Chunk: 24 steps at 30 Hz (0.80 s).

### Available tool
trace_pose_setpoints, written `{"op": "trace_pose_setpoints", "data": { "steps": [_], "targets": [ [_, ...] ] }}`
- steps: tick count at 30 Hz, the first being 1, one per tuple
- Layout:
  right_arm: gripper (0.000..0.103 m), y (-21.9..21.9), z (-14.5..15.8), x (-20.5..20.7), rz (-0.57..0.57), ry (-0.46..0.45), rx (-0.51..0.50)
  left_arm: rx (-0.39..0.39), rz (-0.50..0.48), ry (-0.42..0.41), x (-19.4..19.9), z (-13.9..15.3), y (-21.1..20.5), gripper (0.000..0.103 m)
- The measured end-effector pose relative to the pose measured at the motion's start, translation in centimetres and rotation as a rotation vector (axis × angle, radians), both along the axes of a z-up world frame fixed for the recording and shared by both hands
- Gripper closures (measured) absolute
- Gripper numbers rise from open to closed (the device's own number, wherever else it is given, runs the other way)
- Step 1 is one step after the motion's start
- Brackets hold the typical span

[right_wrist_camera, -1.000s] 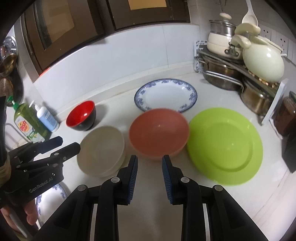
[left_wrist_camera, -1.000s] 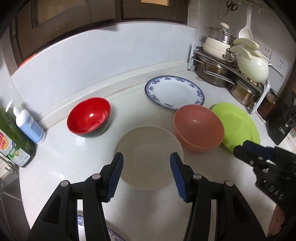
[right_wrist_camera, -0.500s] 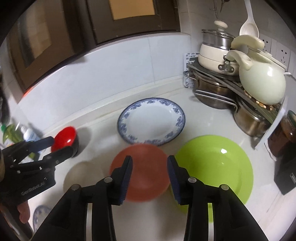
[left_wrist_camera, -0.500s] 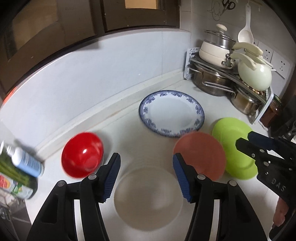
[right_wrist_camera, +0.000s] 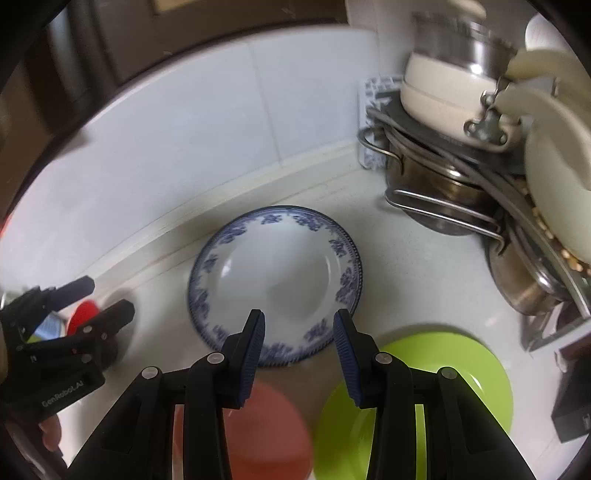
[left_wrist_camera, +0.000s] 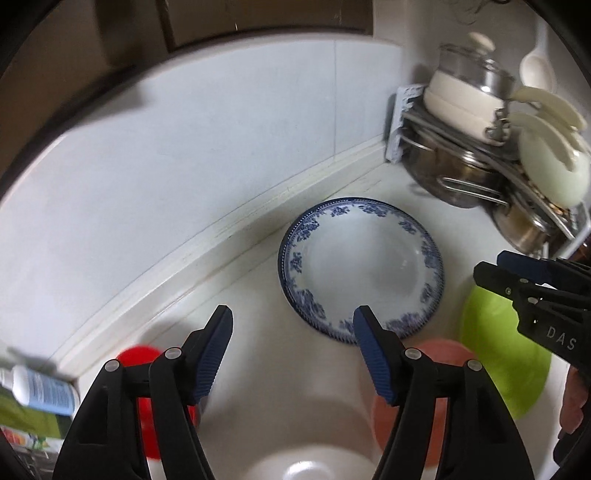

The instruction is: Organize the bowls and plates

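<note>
1. Countertop under your grippers is white and speckled, and it runs back to a raised white lip where pale wall tiles begin.
2. Above the tiles you can see dark brown wood framing across the top of both views.
3. Your left gripper hangs over the counter with its blue-padded fingers spread wide and nothing between them.
4. Your right gripper also has its fingers apart and empty, poised over the near rim of the blue-patterned plate.
5. That plate lies flat near the back lip, well apart from the pots.
6. Nearer to you, the green plate sits to the right, with the pink bowl just beside it on the left; both are blurred.
7. From the left wrist view you see the cream bowl at the bottom edge, between the pink bowl and the red bowl.
8. In the right corner a wire rack holds steel pots, with a cream lidded pot on top.
9. At the far left stand a white pump bottle and a green bottle, both blurred.
</note>
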State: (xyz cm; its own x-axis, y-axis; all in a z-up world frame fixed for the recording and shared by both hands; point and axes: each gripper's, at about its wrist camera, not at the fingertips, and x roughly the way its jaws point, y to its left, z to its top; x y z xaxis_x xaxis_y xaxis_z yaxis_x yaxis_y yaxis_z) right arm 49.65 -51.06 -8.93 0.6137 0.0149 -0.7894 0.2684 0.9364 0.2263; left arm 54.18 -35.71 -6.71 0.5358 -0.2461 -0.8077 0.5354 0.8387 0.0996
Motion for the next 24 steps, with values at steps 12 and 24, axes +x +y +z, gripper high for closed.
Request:
{"op": "trace_pose_setpoints", "data": {
  "steps": [12, 24],
  "targets": [
    [0.063, -3.1, -5.8, 7.5, -0.022, 0.159, 0.092, 0.026, 0.053, 0.204, 8.3, -6.3, -3.4, 0.036],
    [0.063, -4.9, -9.2, 10.2, -0.087, 0.205, 0.087, 0.048, 0.108, 0.242, 11.2, -9.6, -4.1, 0.037]
  ]
}}
